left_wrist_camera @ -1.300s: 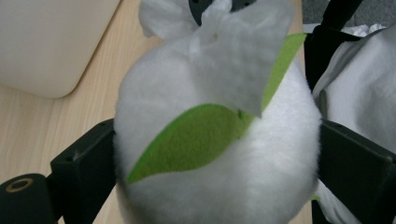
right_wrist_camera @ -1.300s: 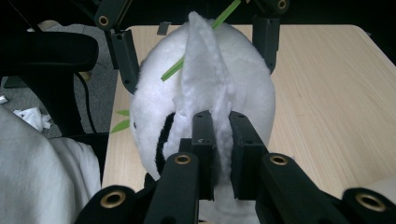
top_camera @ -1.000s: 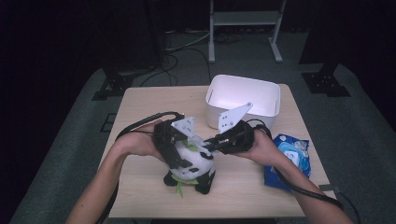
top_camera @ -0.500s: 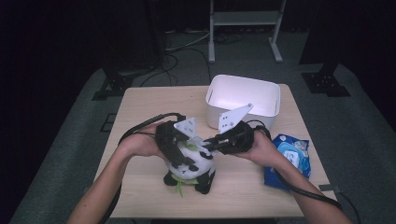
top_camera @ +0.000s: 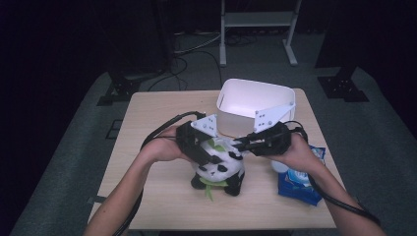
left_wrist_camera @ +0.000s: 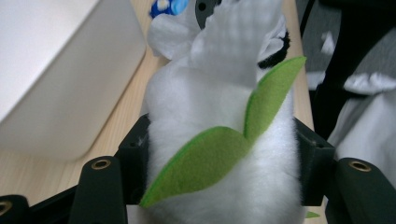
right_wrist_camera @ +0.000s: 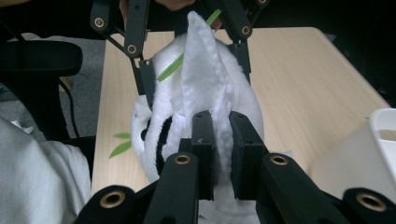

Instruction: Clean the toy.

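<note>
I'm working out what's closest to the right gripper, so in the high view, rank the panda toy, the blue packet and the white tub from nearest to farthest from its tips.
1. Panda toy: pinched at the tips of the right gripper, at mid table.
2. White tub: just behind the gripper, toward the table's far edge.
3. Blue packet: on the right, near the table's front edge, under the person's forearm.

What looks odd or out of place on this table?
The panda plush toy is squeezed from both sides: the right tool pinches a fold of its white fur, the left tool clamps its body. Nothing is spilled or broken.
</note>
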### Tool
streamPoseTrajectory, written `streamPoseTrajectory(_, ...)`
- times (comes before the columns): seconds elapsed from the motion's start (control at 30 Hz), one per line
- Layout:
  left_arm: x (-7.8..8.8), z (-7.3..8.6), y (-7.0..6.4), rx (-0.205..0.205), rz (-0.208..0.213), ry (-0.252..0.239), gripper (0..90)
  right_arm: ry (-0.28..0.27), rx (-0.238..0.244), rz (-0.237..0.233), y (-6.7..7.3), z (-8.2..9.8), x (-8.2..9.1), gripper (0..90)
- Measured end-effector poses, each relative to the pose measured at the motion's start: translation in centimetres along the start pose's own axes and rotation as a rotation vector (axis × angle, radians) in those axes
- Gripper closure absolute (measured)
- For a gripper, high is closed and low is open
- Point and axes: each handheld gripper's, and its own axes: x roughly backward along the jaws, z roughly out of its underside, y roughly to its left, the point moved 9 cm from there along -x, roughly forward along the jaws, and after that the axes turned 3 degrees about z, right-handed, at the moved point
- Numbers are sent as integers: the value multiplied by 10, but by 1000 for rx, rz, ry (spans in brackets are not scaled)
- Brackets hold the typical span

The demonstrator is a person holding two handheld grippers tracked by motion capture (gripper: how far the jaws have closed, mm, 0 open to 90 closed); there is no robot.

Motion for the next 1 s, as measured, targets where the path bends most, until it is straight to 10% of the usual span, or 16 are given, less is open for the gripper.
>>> streamPoseTrajectory(0.43,2,29,0,61,7,-72,354,34,-16,-18,4,20,1,809)
streamPoseTrajectory(1.0,30,76,-2,110,-53,47,163,57,21,-103,22,-6,-59,811)
